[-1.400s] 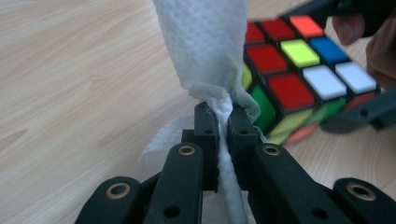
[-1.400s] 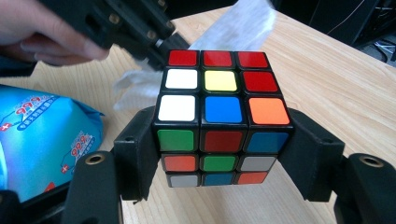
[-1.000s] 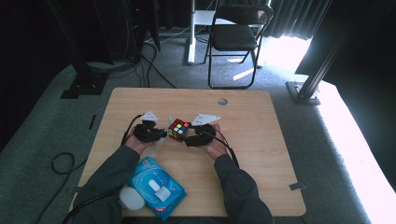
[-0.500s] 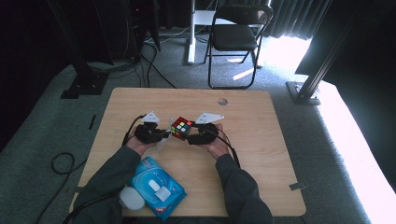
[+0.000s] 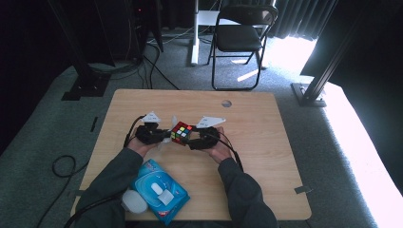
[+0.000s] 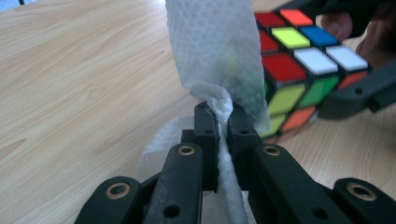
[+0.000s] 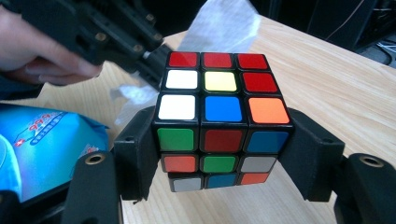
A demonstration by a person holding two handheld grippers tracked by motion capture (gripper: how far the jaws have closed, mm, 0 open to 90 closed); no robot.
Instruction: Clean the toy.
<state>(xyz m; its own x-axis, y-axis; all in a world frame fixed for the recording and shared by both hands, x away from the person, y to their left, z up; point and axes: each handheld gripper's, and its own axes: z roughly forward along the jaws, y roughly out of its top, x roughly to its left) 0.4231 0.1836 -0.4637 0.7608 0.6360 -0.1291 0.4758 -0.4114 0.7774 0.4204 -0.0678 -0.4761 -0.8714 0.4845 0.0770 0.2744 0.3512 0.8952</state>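
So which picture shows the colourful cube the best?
The right gripper view: the cube sits close and sharp between the right tool jaws, with its top and front stickers plain. The left gripper view shows part of it behind the white wipe. The high view shows it small.

Your forearms came in from the near edge and met mid-worktop, hands nearly touching; your left gripper (image 5: pixel 153 133) had its fingers (image 6: pixel 207 135) pinched tight together, your right gripper (image 5: pixel 203 137) had its fingers (image 7: pixel 136 158) spread and clamped
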